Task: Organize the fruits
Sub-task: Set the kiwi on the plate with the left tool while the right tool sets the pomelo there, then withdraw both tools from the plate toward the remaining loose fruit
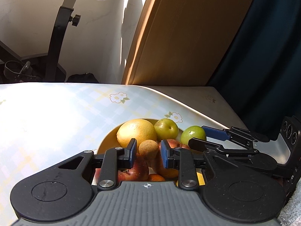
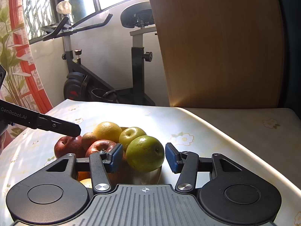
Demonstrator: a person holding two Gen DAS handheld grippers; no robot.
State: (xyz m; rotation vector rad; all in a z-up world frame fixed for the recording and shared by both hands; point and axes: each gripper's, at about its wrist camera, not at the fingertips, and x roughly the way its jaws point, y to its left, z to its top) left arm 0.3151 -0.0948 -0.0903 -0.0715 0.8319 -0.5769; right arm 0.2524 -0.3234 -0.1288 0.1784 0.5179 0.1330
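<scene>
A bowl (image 1: 105,141) holds a pile of fruit: a yellow orange (image 1: 137,131), a green fruit (image 1: 166,127), and red apples (image 2: 65,147). My left gripper (image 1: 148,144) is over the pile, its blue pads shut on the top of a brown kiwi (image 1: 148,147) that stands among the apples. In the right wrist view its finger reaches in from the left above a red apple. My right gripper (image 2: 144,146) is shut on a second green fruit (image 2: 144,153), held over the bowl's near rim (image 2: 150,177).
The bowl stands on a table with a pale flowered cloth (image 2: 188,137); its far edge runs close behind. A wooden board (image 2: 216,47) leans behind the table, and an exercise bike (image 2: 94,75) stands beyond on the left. Dark fabric (image 1: 263,56) hangs at the right.
</scene>
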